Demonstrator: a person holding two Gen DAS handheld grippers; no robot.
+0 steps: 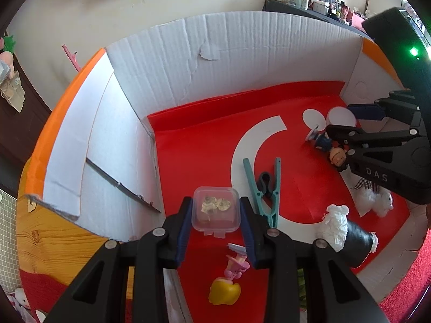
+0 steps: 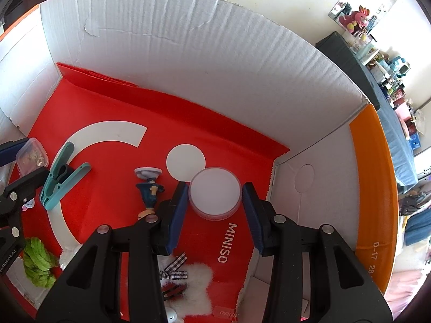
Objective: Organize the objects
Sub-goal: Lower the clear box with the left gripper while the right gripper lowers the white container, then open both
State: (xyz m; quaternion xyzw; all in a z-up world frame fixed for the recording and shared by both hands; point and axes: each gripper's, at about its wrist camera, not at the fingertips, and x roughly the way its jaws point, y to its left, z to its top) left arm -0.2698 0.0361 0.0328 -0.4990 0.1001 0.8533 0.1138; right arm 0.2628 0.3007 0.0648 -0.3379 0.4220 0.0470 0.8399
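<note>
My left gripper (image 1: pixel 216 212) has its blue pads on both sides of a small clear plastic box (image 1: pixel 216 211) with metal bits inside, inside a white cardboard box lined with a red bag (image 1: pixel 199 145). In the right wrist view the clear box (image 2: pixel 31 156) sits at the far left. My right gripper (image 2: pixel 214 196) is open around a round white tin (image 2: pixel 214 192) near the box's right wall, its pads a little apart from it. A teal clothes peg (image 1: pixel 262 188) lies right of the clear box.
A small figurine with a suction base (image 2: pixel 149 188) lies left of the tin. A fluffy white hair clip with a checked bow (image 2: pixel 188 280), green yarn (image 2: pixel 37 266), a black cone with white paper (image 1: pixel 347 237) and a pink-yellow toy (image 1: pixel 229 282) lie near the front. Cardboard walls (image 2: pixel 188 53) enclose everything.
</note>
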